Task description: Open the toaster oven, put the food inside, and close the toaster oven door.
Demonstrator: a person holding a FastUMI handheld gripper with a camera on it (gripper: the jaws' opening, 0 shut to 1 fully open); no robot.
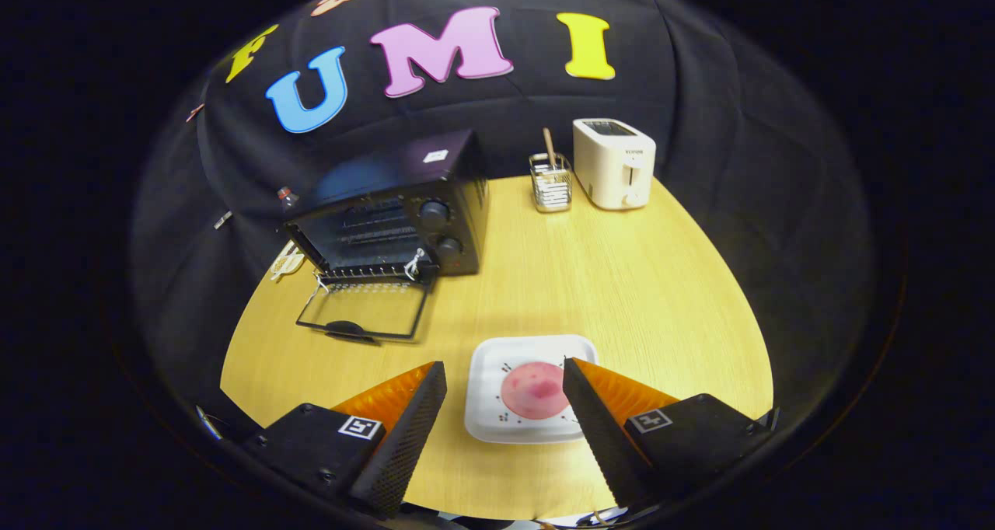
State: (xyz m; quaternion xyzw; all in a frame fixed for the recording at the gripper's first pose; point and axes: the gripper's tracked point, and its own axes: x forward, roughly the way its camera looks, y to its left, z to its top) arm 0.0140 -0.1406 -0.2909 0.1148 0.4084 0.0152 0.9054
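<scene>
Both fingers of the gripper (pixel 504 374) are spread wide apart and grasp nothing, poised above the near part of a light wooden table (pixel 622 281). Between them, and slightly toward the right finger, lies a white square plate (pixel 486 421) with small dark speckles, flat on the tabletop. On the middle of the plate sits the food (pixel 535 390), a round pinkish slice with a darker red blotch; the inner edge of the right fingertip overlaps the plate's right side in the view, though whether it touches the plate cannot be told. Beyond the left finger, well apart from the plate, stands the black toaster oven (pixel 396 203), angled so its front faces the fingers. Its glass door (pixel 365 312) is dropped fully open and lies nearly flat over the table, the dark handle at the edge nearest the fingers. A wire rack shows inside the cavity, and two round knobs (pixel 439 231) are stacked on the panel at the oven's right. Further back on the right stands a white pop-up toaster (pixel 614 165), and just beside it on its left a small wire holder (pixel 551 182) with a wooden stick upright in it. A small bottle (pixel 287 197) with a red cap peeks out behind the oven's left corner.
</scene>
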